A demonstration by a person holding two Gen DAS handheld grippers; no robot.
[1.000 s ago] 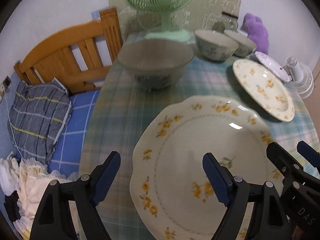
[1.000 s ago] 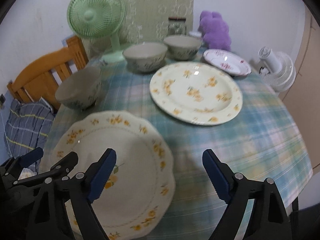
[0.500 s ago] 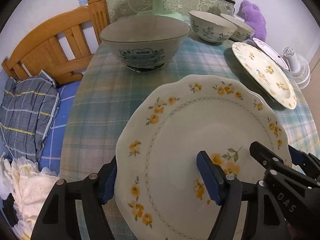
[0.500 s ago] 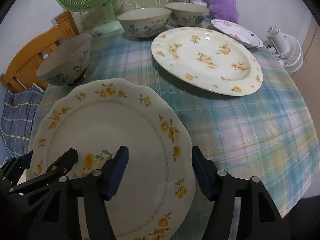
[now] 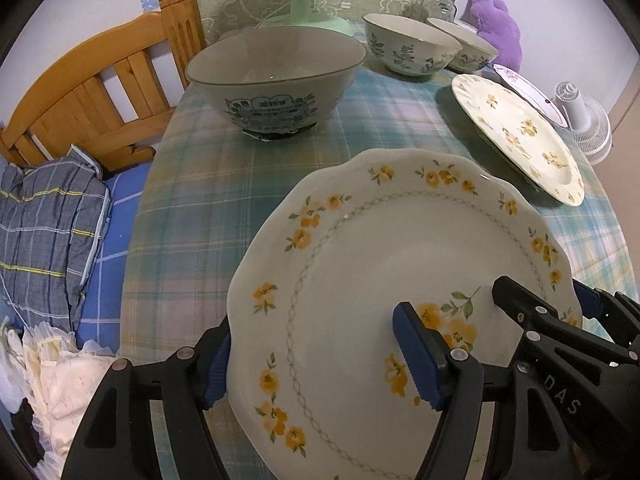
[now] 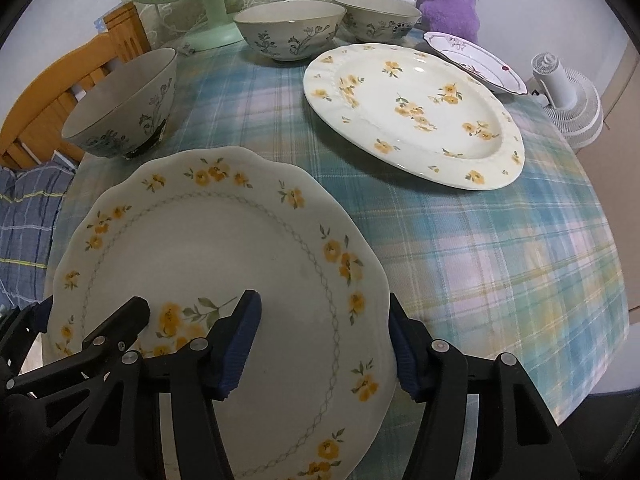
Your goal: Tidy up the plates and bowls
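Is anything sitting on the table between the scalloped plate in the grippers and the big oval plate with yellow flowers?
Nothing visible does: only bare plaid tablecloth lies between the scalloped plate and the oval plate.

Bowls [image 6: 290,28] behind plates [image 6: 412,114]

bare tablecloth [image 6: 500,264] right of scalloped plate [image 6: 224,264], bowl [image 6: 124,108] blocking far-left, oval plate [image 6: 416,112] beyond

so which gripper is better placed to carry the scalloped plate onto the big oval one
Right. Both the right gripper and left gripper straddle the scalloped plate's rim, but the oval plate lies toward the right one's side.
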